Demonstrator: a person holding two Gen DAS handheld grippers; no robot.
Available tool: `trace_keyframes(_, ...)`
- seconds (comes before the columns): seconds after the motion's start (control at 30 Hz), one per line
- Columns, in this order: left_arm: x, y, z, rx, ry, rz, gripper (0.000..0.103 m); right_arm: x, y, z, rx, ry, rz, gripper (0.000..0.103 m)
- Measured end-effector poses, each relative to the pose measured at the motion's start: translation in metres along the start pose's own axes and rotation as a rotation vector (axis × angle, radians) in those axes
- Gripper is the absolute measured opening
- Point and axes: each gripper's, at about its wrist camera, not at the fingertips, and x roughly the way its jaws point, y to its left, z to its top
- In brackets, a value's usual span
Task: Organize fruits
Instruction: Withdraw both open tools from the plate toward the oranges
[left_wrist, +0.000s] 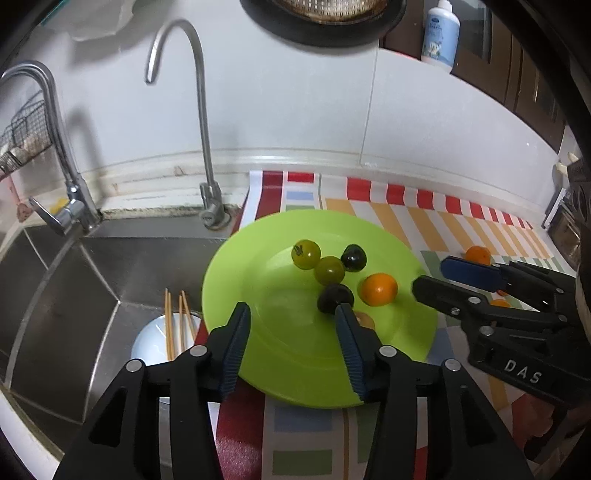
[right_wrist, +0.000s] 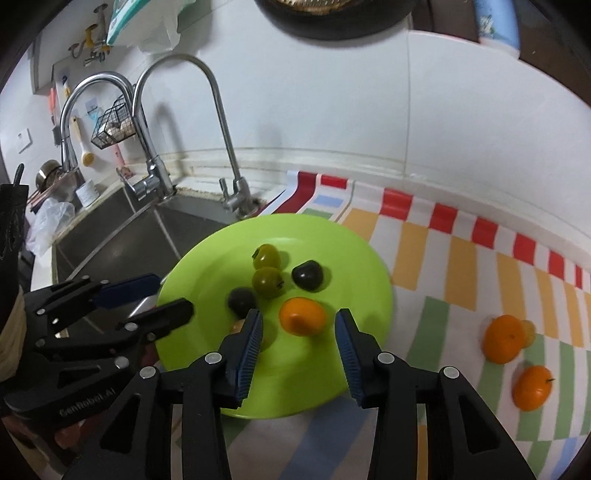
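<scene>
A green plate (left_wrist: 266, 332) (right_wrist: 354, 258) lies on a striped mat beside the sink. On it lie two green fruits (left_wrist: 306, 254) (right_wrist: 266, 256), two dark fruits (left_wrist: 353, 257) (right_wrist: 307, 275) and an orange fruit (left_wrist: 378, 289) (right_wrist: 302, 316). A small brownish fruit (left_wrist: 364, 318) is partly hidden by my left finger. My left gripper (left_wrist: 291, 317) is open and empty over the plate's near side. My right gripper (right_wrist: 299, 325) is open, its jaws either side of the orange fruit, apart from it. Two more orange fruits (right_wrist: 504, 343) (right_wrist: 532, 387) lie on the mat to the right.
A steel sink (left_wrist: 92, 280) lies left of the plate, with a white bowl and chopsticks (left_wrist: 173, 332) in it. Two taps (left_wrist: 199, 110) stand behind it. A white wall (left_wrist: 406, 110) backs the counter. A lotion bottle (left_wrist: 439, 33) stands high up at right.
</scene>
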Motion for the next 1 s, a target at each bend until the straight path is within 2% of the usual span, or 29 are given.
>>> trace_keyframes(0.23, -0.026, -0.012, -0.002, 0.007, -0.041, 0.012, 0.053, -0.032, -0.004, -0.006, 0.015, -0.037, -0.029, 0.042)
trace_keyframes(0.3, -0.034, -0.016, -0.002, 0.011, -0.053, 0.013, 0.054, -0.042, -0.005, -0.009, 0.018, -0.050, -0.032, 0.047)
trace_keyframes(0.43, -0.053, -0.027, -0.004, 0.018, -0.083, 0.011, 0.057, -0.063, -0.005, -0.013, 0.020, -0.079, -0.046, 0.048)
trace_keyframes(0.57, -0.071, -0.037, -0.005, 0.026, -0.112, 0.015, 0.064, -0.083, -0.007, -0.018, 0.032, -0.107, -0.053, 0.048)
trace_keyframes(0.67, -0.082, -0.043, -0.007, 0.038, -0.130, 0.023, 0.068, -0.097, -0.009, -0.022, 0.038, -0.128, -0.065, 0.054)
trace_keyframes(1.0, -0.105, -0.072, -0.013, 0.055, -0.173, 0.049, 0.076, -0.131, -0.027, -0.037, 0.045, -0.170, -0.108, 0.055)
